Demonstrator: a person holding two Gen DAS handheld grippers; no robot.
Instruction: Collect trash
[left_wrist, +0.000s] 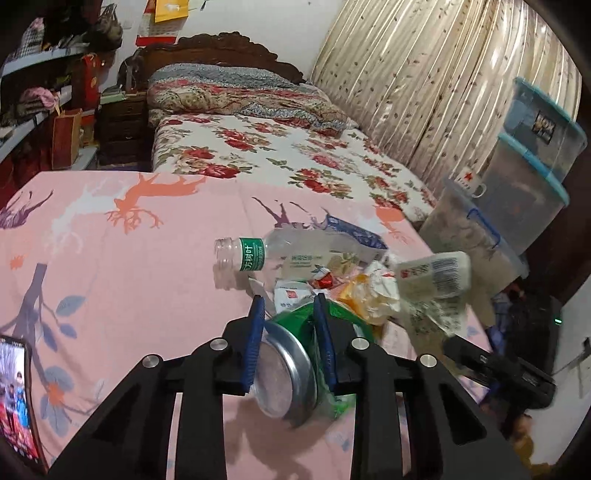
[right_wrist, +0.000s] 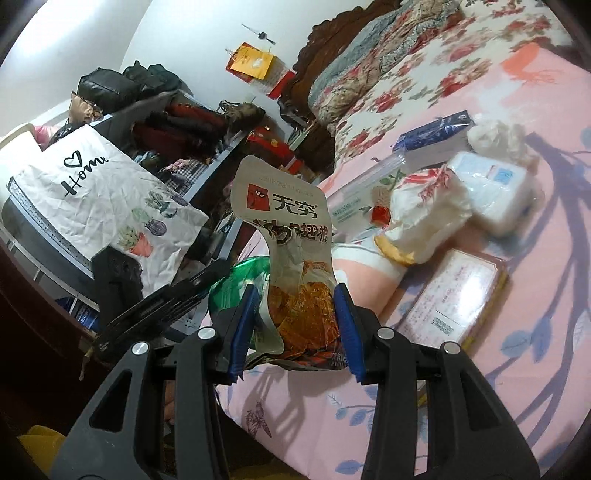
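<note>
Your left gripper (left_wrist: 290, 328) has its jaws clamped on the crushed green can (left_wrist: 291, 365), held crosswise so its silver end faces back toward you, lifted just above the pink bedsheet (left_wrist: 110, 280). Your right gripper (right_wrist: 295, 314) has its jaws pinched on the foot of the snack pouch (right_wrist: 291, 258), which stands upright, glossy and crumpled. Beyond both lies the remaining pile, nearer your right hand, where a clear bottle (left_wrist: 258, 254) rests on its side, its neck pointing left.

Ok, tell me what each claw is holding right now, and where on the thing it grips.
The left claw pinches a crushed green can across its sides. The right claw grips a snack wrapper by its lower part.
</note>
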